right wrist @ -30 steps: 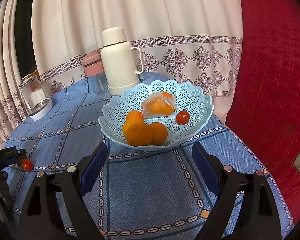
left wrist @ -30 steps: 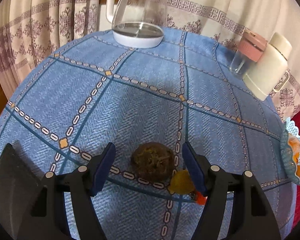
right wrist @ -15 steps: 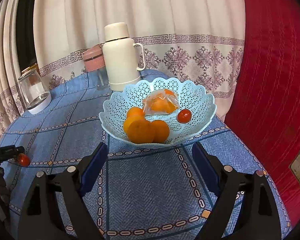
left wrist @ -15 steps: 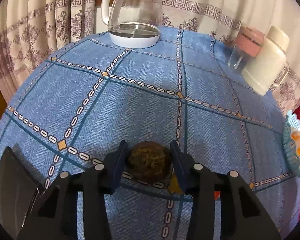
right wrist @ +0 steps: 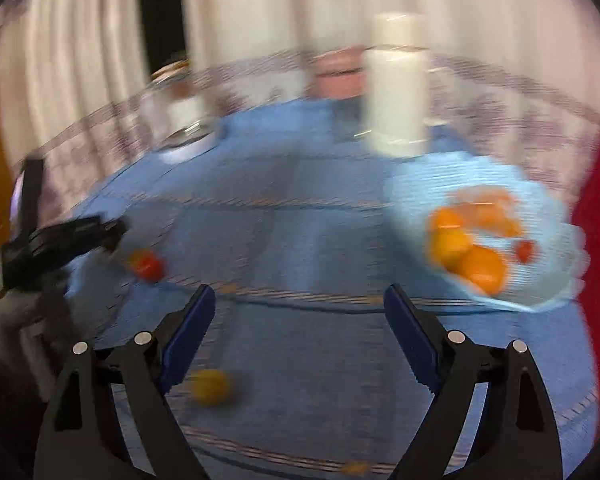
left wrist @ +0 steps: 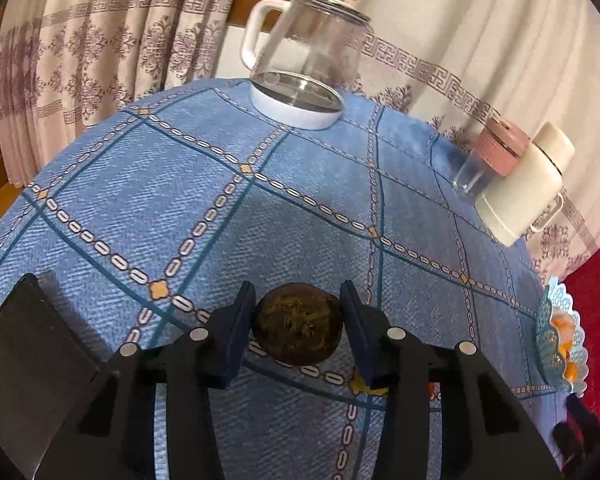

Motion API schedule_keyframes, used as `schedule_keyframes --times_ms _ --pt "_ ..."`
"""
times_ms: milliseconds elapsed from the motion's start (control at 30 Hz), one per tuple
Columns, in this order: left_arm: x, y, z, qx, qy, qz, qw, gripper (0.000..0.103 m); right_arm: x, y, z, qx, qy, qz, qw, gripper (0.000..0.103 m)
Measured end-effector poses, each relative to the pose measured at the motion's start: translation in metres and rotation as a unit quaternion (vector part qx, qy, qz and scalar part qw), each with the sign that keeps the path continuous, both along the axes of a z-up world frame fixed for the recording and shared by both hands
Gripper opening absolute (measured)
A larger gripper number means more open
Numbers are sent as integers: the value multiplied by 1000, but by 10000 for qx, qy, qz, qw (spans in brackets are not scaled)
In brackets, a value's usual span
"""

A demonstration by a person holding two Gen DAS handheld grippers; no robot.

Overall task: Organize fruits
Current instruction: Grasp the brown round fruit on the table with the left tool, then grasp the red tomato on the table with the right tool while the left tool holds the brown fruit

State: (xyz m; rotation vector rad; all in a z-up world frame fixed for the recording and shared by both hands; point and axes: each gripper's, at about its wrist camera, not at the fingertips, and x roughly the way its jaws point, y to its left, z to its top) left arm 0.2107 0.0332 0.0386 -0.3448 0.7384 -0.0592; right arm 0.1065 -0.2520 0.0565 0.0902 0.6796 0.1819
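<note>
My left gripper (left wrist: 298, 322) is shut on a dark brown round fruit (left wrist: 298, 328) and holds it just above the blue tablecloth. A small yellow fruit (left wrist: 370, 388) peeks out under its right finger. In the blurred right wrist view, my right gripper (right wrist: 300, 332) is open and empty. A light blue lattice basket (right wrist: 540, 280) holds oranges (right wrist: 480, 268) and a red tomato (right wrist: 526, 250) at the right. A red tomato (right wrist: 146, 266) and a yellow fruit (right wrist: 210, 386) lie on the cloth. The left gripper (right wrist: 60, 240) shows at the left.
A glass kettle (left wrist: 304, 76) stands at the table's far edge. A cream thermos (left wrist: 528, 188) and a pink-lidded cup (left wrist: 492, 156) stand at the far right. A black slab (left wrist: 24, 360) lies at the near left. The basket (left wrist: 548, 340) sits at the right edge.
My left gripper closed on the brown fruit and lifted it slightly. My right gripper swung left, so the basket moved to the right of its view and loose fruits came into sight.
</note>
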Motion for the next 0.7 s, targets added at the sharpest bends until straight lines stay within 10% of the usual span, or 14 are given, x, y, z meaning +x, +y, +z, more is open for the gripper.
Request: schedule_keyframes --times_ms 333,700 --pt "-4 18 3 -120 -17 360 9993 44 54 86 -10 -256 546 1376 9887 85" --pt "-4 15 3 -146 -1 319 9994 44 96 124 -24 -423 1196 1914 9733 58"
